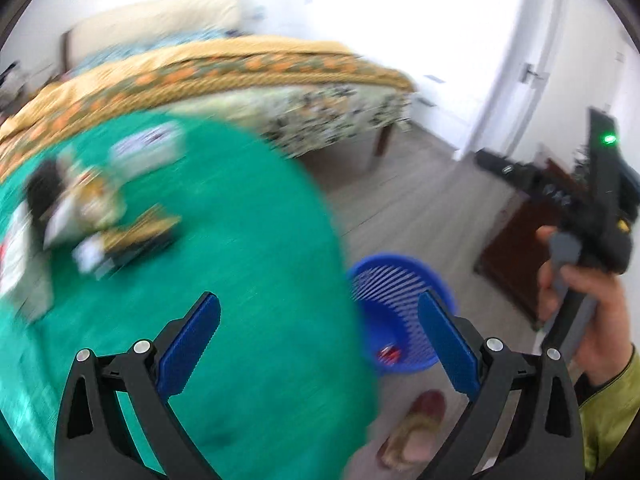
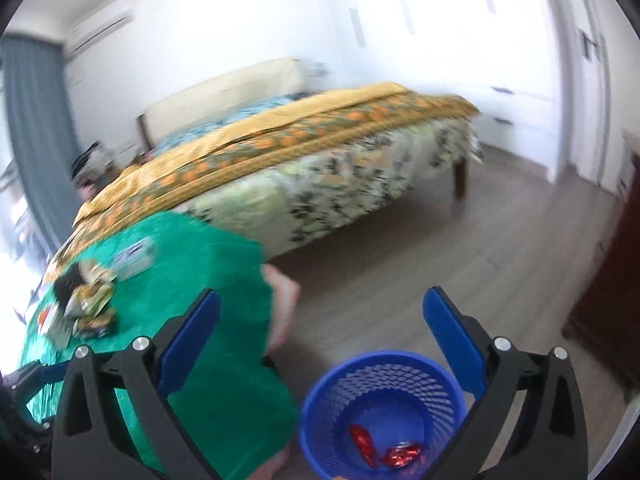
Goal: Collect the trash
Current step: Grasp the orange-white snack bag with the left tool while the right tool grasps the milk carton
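Observation:
A blue mesh bin (image 2: 380, 412) stands on the floor beside the table, with red wrappers (image 2: 400, 455) in its bottom. It also shows in the left wrist view (image 1: 394, 312). My right gripper (image 2: 320, 312) is open and empty, just above the bin. My left gripper (image 1: 318, 316) is open and empty over the green tablecloth (image 1: 240, 260). Blurred snack wrappers and packets (image 1: 100, 216) lie on the cloth at the far left; they also show in the right wrist view (image 2: 86, 304).
A bed (image 2: 320, 152) with a yellow-orange cover stands behind the table. Wooden floor (image 2: 460, 264) lies to the right. A dark wooden cabinet (image 1: 516, 256) is at the right. A slippered foot (image 1: 416, 428) is below the table edge. The right hand-held device (image 1: 592, 232) shows in the left wrist view.

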Demonstrator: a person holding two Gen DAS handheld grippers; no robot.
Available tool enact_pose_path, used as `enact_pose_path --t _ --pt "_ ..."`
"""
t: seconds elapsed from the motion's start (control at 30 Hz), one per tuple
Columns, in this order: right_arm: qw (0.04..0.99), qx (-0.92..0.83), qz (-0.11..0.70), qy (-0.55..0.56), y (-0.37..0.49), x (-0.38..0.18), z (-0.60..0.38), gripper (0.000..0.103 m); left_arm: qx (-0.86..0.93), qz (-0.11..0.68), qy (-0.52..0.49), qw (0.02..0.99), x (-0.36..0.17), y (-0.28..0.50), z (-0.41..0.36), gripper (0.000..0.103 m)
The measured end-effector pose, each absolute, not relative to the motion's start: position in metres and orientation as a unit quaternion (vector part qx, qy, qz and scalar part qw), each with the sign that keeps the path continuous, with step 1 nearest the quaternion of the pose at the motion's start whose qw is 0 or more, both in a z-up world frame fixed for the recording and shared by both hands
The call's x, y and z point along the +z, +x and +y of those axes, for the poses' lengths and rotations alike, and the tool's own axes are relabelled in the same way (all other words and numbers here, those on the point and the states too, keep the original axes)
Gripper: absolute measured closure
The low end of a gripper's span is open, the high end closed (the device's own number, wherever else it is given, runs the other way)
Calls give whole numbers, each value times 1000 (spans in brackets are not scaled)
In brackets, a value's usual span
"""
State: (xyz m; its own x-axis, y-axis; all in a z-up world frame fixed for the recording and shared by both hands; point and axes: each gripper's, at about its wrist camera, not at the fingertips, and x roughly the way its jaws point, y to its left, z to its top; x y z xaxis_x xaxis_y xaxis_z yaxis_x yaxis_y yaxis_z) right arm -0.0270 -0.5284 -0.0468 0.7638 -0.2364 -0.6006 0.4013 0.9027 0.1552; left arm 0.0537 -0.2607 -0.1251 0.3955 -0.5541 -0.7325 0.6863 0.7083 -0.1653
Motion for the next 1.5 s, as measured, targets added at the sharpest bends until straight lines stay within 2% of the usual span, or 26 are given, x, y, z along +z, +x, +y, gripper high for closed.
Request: enact_pose_path --t 0.37,0.63,0.87,1.03,1.5 --pt "917 7 397 35 37 -97 -333 5 -218 436 36 872 -139 102 -75 5" --pt "887 74 456 -13 80 -129 -236 5 -151 437 -4 887 -132 144 -11 5" --pt "870 73 488 -29 91 -137 -228 5 -126 412 -50 901 -106 203 -3 5" --pt "870 74 487 -27 91 -137 -228 5 -108 435 -51 893 -128 245 -16 5" --pt "871 75 485 -25 87 -136 -228 5 -109 435 19 893 -132 206 53 5"
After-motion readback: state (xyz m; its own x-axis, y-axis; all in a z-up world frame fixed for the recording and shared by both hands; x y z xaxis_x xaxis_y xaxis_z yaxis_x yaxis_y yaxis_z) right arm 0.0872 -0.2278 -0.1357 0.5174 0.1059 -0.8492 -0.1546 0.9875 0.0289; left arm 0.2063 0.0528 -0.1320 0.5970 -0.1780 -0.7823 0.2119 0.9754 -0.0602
